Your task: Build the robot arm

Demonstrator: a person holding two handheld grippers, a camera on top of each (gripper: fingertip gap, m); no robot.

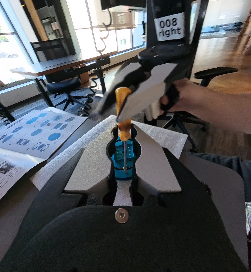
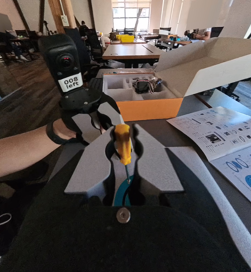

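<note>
The left gripper [image 1: 124, 150] is closed around a blue metal part [image 1: 124, 166], its two fingers pressing the part's sides and holding it upright over a sheet of white foam [image 1: 158, 136] on the tabletop [image 2: 158, 132]. The part has a round base and a square top with small holes. The right gripper [image 2: 122, 141] pinches the yellow handle of a screwdriver [image 2: 122, 145], which stands nearly upright, leaning slightly. Its thin metal shaft runs down in front of the part's square top, and the tip rests at a small screw [image 2: 128, 180] on the part's blue rim. In the left wrist view, the right gripper comes in from above, with a hand [image 1: 185, 97] on its grip.

Left of the foam sheet lies an open instruction booklet [image 1: 33, 132] with blue drawings of parts. Beyond the grippers in the right wrist view sits an orange box [image 2: 148, 108] with its lid raised; grey foam lines it, and a small black device with wires [image 2: 142, 86] rests in one cutout. Farther off stand desks and office chairs [image 1: 64, 88].
</note>
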